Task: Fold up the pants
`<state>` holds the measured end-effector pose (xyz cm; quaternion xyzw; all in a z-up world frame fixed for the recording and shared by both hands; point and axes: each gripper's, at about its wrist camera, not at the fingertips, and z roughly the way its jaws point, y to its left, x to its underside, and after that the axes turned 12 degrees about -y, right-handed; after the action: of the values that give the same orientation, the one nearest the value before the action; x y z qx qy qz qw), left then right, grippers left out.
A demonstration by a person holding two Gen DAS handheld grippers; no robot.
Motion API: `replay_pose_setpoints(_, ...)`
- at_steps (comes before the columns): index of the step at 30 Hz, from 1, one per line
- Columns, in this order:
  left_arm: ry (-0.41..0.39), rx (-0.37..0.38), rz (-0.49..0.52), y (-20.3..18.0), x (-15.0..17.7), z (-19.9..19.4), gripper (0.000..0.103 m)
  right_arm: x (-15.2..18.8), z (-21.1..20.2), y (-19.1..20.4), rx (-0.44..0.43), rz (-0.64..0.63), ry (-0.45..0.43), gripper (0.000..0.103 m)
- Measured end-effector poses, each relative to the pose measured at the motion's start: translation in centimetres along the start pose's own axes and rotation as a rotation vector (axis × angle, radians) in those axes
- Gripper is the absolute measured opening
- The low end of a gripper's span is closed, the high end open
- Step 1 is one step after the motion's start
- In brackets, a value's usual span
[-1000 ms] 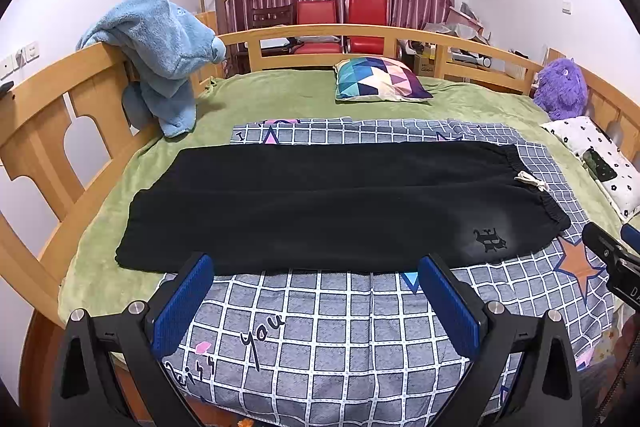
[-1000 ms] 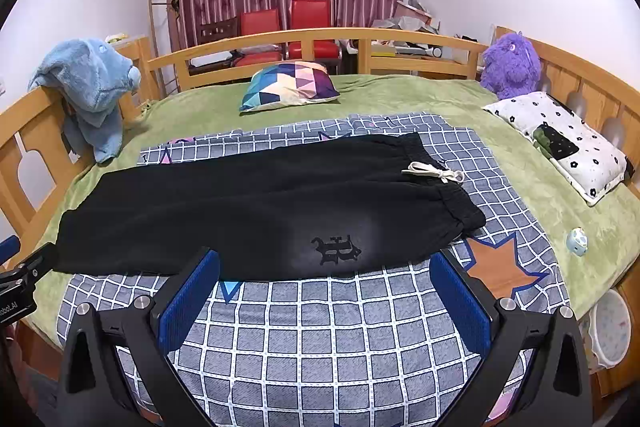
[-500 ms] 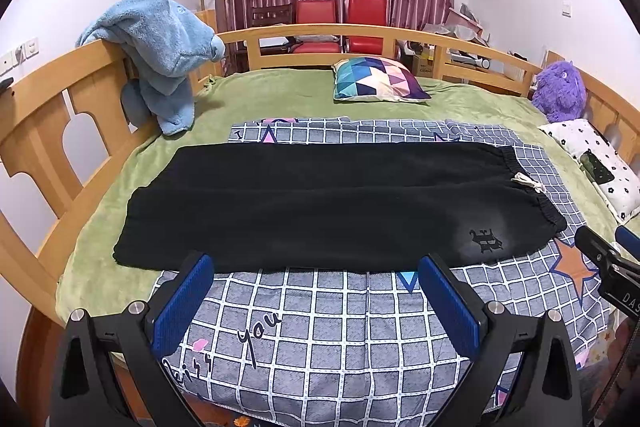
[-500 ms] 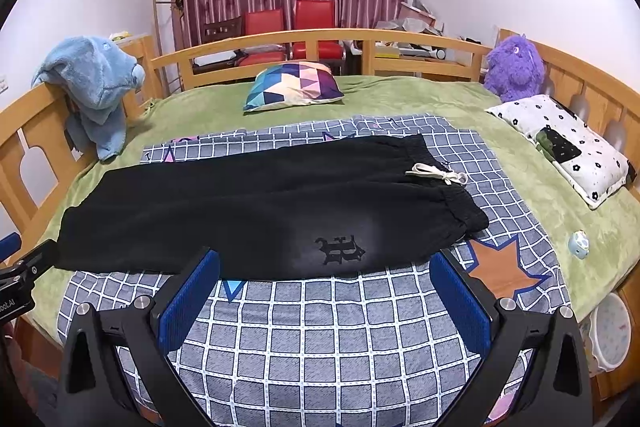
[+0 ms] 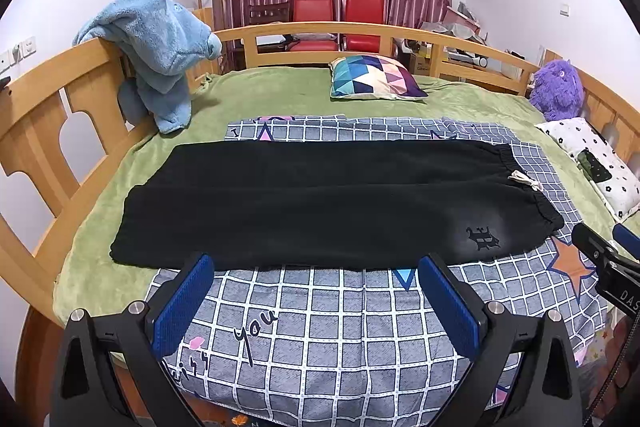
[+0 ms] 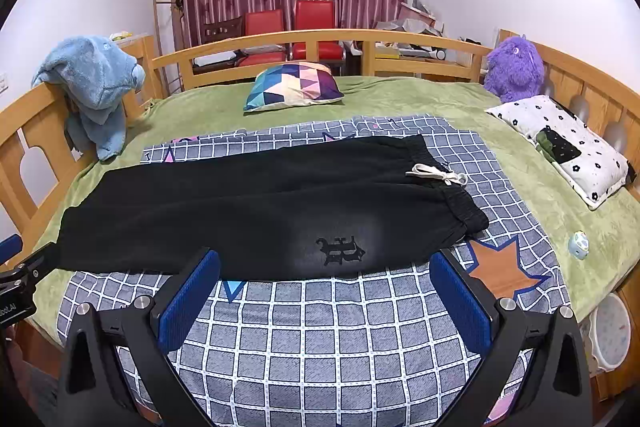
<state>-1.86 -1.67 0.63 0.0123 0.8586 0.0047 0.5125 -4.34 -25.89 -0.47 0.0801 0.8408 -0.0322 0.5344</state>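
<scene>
Black pants [image 5: 320, 203] [image 6: 256, 211] lie flat across a checked blanket [image 5: 340, 331] [image 6: 328, 343] on the bed, legs to the left, waistband with a white drawstring [image 6: 438, 174] to the right. A dark emblem [image 6: 340, 249] marks the near thigh. My left gripper [image 5: 314, 267] hovers open over the blanket just short of the pants' near edge. In the same way my right gripper [image 6: 326, 261] is open with nothing between its blue pads, near the emblem. The right gripper's side shows at the left wrist view's right edge [image 5: 608, 259].
A wooden rail [image 5: 56, 123] runs round the bed, with a blue plush towel [image 5: 156, 51] draped on its left side. A patterned cushion [image 6: 294, 85], a purple plush toy [image 6: 514, 67] and a spotted pillow [image 6: 568, 147] lie on the green sheet [image 6: 400, 99]. A small blue object [image 6: 578, 245] sits near the right edge.
Both wrist views have shifted a little; the pants sit slightly differently in frame. The pants themselves have not moved and both grippers stay open.
</scene>
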Motion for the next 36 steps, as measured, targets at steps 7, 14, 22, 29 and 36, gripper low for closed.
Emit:
replay_pose_setpoints(7, 0.001, 0.001, 0.000, 0.12, 0.04, 0.04, 0.103, -0.12, -0.08, -0.26, -0.003, 0.002, -0.003, 0.103)
replay_pose_setpoints(14, 0.002, -0.001, -0.002, 0.21, 0.11, 0.09, 0.103, -0.13, -0.11, -0.31, -0.002, 0.002, -0.003, 0.103)
replay_pose_setpoints(22, 0.007, -0.002, -0.003, 0.36, 0.20, 0.18, 0.103, -0.13, -0.06, -0.34, -0.002, 0.004, 0.000, 0.103)
replay_pose_setpoints(29, 0.011, 0.000, -0.003, 0.39, 0.33, 0.25, 0.103, -0.12, -0.05, -0.33, -0.001, 0.004, 0.000, 0.103)
replay_pose_setpoints(36, 0.013, 0.001, -0.002, 0.41, 0.44, 0.33, 0.103, -0.07, 0.12, -0.46, -0.008, 0.013, -0.003, 0.103)
